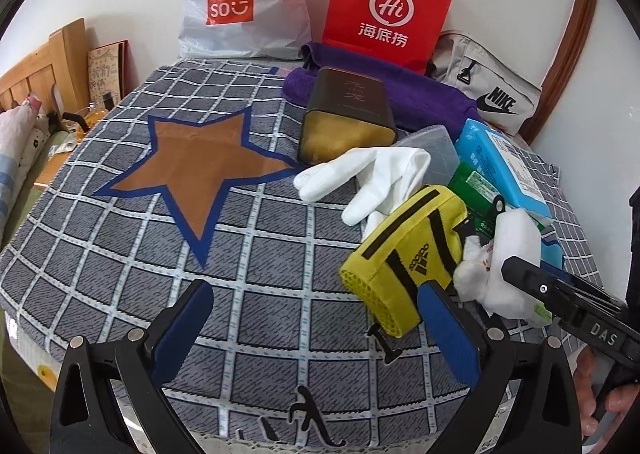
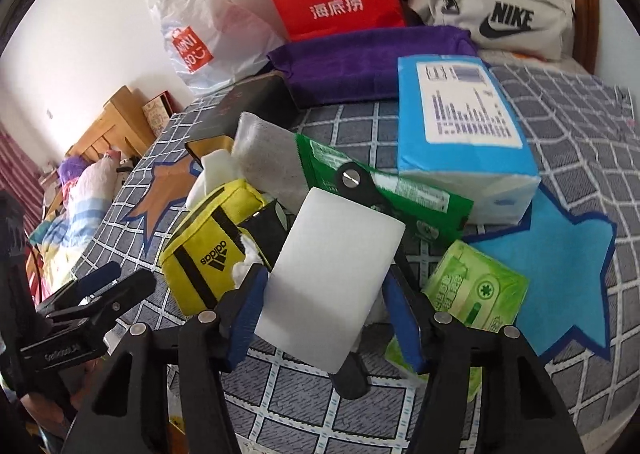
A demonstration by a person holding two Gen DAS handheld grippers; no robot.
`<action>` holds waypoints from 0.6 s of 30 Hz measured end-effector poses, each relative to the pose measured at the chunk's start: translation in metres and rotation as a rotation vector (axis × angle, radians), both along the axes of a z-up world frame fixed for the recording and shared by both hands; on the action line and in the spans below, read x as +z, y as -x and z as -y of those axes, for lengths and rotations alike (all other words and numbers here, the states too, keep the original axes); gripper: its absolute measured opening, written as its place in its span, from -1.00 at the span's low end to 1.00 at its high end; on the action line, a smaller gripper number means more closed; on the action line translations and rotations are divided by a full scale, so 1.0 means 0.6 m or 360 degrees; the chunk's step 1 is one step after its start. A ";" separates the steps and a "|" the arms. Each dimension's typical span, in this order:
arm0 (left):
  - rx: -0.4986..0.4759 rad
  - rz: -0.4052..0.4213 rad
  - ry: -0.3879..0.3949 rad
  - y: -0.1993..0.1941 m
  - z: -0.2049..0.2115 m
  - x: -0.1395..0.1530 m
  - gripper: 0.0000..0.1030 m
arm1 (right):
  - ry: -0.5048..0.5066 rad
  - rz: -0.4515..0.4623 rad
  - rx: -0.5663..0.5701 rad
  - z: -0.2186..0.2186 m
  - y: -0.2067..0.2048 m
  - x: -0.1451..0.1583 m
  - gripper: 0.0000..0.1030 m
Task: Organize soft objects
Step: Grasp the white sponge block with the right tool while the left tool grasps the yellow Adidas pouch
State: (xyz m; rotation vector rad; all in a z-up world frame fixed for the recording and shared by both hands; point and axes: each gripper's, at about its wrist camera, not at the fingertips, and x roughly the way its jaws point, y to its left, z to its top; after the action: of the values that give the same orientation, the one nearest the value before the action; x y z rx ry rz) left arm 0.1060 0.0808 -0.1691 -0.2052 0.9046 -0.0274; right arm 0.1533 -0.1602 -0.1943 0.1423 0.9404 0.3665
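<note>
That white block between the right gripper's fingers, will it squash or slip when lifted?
The white block looks like foam sponge: matte and plain-edged, so probably light and squashy. Its dull surface suggests it won't slip. The right gripper spans its width, so it likely lifts flat.

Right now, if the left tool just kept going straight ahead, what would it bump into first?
Probably only the checked blanket. The left tool stands open over bare cloth; the yellow pouch sits by its right finger, so a brush there is possible.

The left half of the bed [image 1: 120,254], around the brown star [image 1: 192,169], lies open. On the right, a yellow pouch [image 1: 404,254], white glove [image 1: 360,177], dark tin [image 1: 348,113] and blue tissue pack [image 1: 500,165] crowd together. Bags line the far wall.
</note>
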 end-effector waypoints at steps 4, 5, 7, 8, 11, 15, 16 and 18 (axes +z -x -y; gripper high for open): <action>-0.0042 -0.0016 0.0043 -0.015 0.013 -0.009 0.96 | -0.0052 0.0074 0.0019 0.020 0.019 0.025 0.14; -0.0052 -0.0022 0.0049 -0.019 0.016 -0.010 0.93 | -0.0058 0.0096 0.0019 0.026 0.024 0.032 0.14; -0.0064 -0.0026 0.0066 -0.027 0.021 -0.013 0.92 | -0.0052 0.0146 -0.0001 0.046 0.037 0.048 0.14; -0.0072 -0.0028 0.0078 -0.032 0.025 -0.015 0.91 | -0.0049 0.0163 -0.0015 0.056 0.041 0.054 0.14; -0.0095 -0.0042 0.0091 -0.046 0.033 -0.020 0.81 | -0.0012 0.0202 -0.0086 0.101 0.057 0.067 0.14; -0.0106 -0.0072 0.0130 -0.057 0.040 -0.031 0.33 | 0.0123 0.0178 -0.0207 0.161 0.068 0.054 0.14; -0.0109 -0.0085 0.0148 -0.059 0.040 -0.035 0.30 | 0.0166 0.0147 -0.0244 0.177 0.065 0.043 0.14; -0.0122 -0.0078 0.0165 -0.060 0.043 -0.036 0.08 | 0.0198 0.0092 -0.0287 0.196 0.064 0.024 0.14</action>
State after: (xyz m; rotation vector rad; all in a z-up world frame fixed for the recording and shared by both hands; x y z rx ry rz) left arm 0.1422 0.0549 -0.1909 -0.2687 0.9606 -0.1409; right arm 0.1149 -0.2779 -0.1798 0.1014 0.8831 0.1447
